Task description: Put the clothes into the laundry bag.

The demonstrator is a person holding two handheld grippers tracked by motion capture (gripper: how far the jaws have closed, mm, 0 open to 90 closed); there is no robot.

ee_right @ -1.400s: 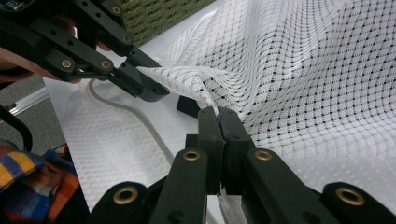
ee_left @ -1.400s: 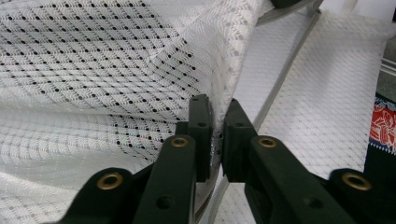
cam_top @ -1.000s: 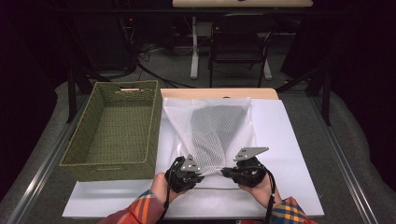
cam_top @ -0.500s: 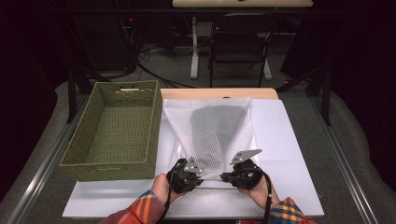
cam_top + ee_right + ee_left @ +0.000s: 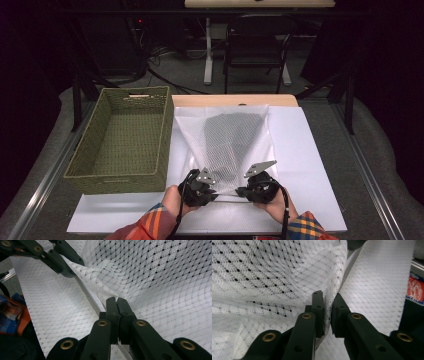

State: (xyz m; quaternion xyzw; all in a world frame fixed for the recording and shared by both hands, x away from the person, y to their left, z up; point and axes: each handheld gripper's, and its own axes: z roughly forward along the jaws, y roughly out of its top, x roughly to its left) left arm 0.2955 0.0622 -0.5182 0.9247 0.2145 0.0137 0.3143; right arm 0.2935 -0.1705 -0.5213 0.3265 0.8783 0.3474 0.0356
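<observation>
High view: at the near table edge, the left gripper (image 5: pixel 209 192) and right gripper (image 5: pixel 243 190) were held side by side on the near hem of a white mesh bag (image 5: pixel 227 145). In the left gripper view, the jaws had just been easing apart, a slight gap being noted with the mesh edge (image 5: pixel 329 300) between them. In the right gripper view, the jaws were seen clamped together on the hem (image 5: pixel 115 299). The bag was spread on a white mat (image 5: pixel 310 165), a dark item showing inside. Left of it, a green woven basket (image 5: pixel 125 145) was recorded.
</observation>
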